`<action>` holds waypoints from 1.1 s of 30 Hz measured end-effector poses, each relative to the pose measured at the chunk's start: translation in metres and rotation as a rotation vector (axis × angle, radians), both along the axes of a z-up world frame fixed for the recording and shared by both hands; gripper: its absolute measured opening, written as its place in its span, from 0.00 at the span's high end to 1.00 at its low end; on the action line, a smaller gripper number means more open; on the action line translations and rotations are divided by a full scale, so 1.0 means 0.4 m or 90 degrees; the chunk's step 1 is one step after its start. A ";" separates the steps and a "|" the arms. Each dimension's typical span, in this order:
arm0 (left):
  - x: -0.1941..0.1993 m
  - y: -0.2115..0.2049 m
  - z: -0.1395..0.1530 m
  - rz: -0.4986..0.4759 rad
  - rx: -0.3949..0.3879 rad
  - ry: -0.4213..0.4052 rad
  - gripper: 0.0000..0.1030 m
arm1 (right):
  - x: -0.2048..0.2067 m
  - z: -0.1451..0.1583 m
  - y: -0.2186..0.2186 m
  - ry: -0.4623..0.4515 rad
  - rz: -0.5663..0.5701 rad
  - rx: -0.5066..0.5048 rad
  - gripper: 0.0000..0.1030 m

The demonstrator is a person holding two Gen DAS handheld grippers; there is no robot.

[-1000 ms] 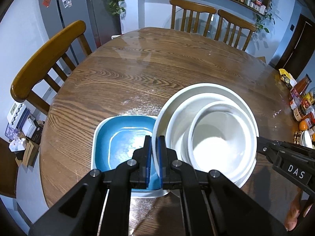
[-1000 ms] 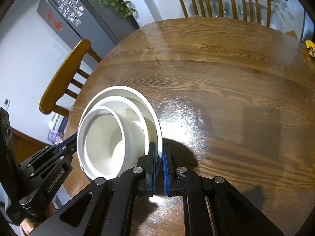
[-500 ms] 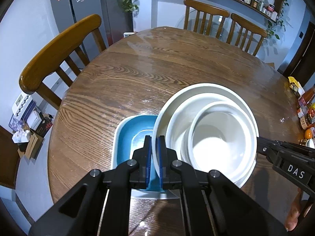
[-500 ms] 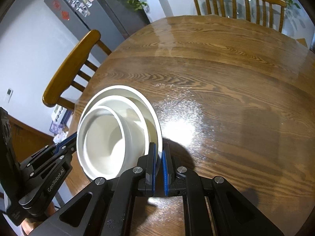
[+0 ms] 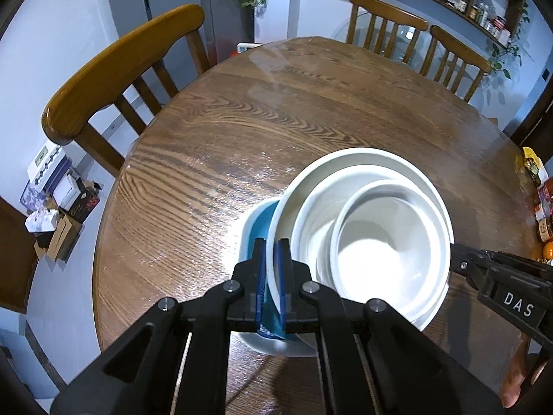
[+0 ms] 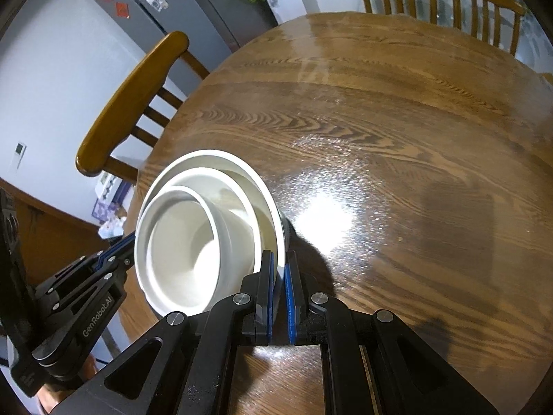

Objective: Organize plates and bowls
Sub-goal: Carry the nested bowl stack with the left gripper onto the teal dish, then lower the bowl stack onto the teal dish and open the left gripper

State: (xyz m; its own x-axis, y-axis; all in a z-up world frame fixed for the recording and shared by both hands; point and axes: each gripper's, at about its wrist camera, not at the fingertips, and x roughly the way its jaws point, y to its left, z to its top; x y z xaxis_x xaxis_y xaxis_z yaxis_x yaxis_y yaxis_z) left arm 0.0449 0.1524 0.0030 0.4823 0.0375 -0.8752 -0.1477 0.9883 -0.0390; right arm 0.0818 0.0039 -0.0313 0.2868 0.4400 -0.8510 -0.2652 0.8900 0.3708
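A stack of nested white bowls (image 5: 366, 235) hangs between my two grippers above the round wooden table (image 5: 242, 131). My left gripper (image 5: 272, 252) is shut on the outer bowl's left rim. My right gripper (image 6: 279, 269) is shut on the same bowl's right rim, and the stack (image 6: 207, 231) shows at the left of the right wrist view. A square blue plate with a white rim (image 5: 257, 228) lies on the table, mostly hidden under the stack. The right gripper's body (image 5: 501, 283) shows at the right of the left wrist view.
Wooden chairs stand around the table: one at the left (image 5: 117, 69), two at the back (image 5: 414, 34). Jars and packets (image 5: 542, 200) sit at the table's right edge. A grey fridge (image 6: 166, 3) stands behind the left chair.
The bowl stack has moved left over the blue plate, which is now mostly covered. Both grippers have kept their hold on the outer bowl's rim.
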 end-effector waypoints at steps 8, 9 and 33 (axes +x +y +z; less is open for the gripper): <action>0.017 0.046 -0.033 0.019 -0.007 0.028 0.98 | 0.027 -0.027 0.042 0.019 0.015 -0.004 0.91; 0.020 0.050 -0.037 0.020 -0.009 0.032 0.98 | 0.029 -0.029 0.044 0.021 0.015 -0.005 0.91; 0.046 0.046 -0.046 0.000 0.014 0.047 0.98 | 0.062 -0.061 0.051 0.052 -0.011 0.001 0.91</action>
State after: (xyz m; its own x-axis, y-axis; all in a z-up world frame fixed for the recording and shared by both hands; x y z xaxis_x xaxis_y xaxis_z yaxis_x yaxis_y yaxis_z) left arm 0.0635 0.1708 -0.0152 0.4161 0.0566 -0.9076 -0.1492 0.9888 -0.0067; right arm 0.1066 0.0244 -0.0557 0.2236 0.4367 -0.8714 -0.2190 0.8937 0.3917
